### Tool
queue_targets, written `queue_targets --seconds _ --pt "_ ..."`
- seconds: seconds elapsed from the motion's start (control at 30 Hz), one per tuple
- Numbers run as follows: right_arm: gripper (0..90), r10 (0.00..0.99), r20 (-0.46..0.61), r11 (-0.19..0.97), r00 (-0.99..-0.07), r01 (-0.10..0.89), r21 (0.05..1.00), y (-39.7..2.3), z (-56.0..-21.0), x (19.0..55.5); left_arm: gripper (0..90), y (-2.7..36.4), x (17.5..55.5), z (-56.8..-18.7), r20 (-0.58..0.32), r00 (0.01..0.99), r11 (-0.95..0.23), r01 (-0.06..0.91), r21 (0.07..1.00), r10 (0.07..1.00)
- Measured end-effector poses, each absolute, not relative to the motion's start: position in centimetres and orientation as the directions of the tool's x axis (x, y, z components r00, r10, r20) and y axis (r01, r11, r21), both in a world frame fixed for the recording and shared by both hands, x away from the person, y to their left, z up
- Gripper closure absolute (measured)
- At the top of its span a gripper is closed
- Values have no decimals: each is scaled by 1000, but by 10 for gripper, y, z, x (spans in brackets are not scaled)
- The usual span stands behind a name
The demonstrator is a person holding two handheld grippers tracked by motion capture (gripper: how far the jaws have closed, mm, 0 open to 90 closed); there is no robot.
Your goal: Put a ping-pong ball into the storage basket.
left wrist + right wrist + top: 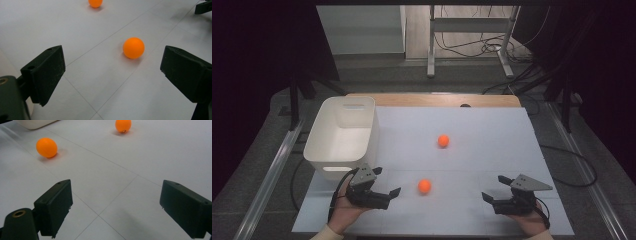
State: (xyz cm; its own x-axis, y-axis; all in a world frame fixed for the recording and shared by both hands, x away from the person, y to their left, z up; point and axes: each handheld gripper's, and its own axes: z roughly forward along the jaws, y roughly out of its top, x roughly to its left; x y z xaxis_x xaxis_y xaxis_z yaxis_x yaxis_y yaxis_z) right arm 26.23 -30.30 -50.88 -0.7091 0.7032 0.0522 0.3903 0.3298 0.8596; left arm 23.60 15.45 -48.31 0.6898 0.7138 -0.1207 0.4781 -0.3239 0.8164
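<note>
Two orange balls sit on the white table (472, 145). The near ball (424, 186) lies between the two grippers, closer to the left gripper (388, 182). The far ball (443, 141) sits farther back, near the middle. A white bin (343, 136) stands at the left side. The left gripper's jaws are spread wide and hold nothing. The right gripper (494, 187) is spread wide too, and holds nothing.

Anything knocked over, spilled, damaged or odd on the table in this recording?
Nothing stands out. The white plastic bin sits upright at the table's left side, and two orange balls lie loose on the white tabletop, apart from each other. Both tongs are open, holding nothing.
</note>
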Motion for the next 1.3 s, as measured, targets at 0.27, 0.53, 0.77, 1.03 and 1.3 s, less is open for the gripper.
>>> queue_targets --seconds 0.27,0.53,0.77,1.03,1.3 --pt "116 702 51 332 -711 390 859 -303 -509 262 71 147 242 -481 -134 702 -329 482 812 700" --pt "116 703 47 336 -710 390 858 -303 -509 262 72 135 248 -477 -137 722 -344 476 809 678" --pt "117 703 50 334 -709 392 857 -303 -509 262 73 128 252 -476 -136 728 -354 477 804 672" --pt "118 705 52 332 -708 393 857 -303 -509 262 74 118 256 -477 -138 737 -366 478 798 661" --pt "118 704 51 333 -708 393 857 -303 -509 262 75 110 259 -477 -143 752 -385 480 788 643"
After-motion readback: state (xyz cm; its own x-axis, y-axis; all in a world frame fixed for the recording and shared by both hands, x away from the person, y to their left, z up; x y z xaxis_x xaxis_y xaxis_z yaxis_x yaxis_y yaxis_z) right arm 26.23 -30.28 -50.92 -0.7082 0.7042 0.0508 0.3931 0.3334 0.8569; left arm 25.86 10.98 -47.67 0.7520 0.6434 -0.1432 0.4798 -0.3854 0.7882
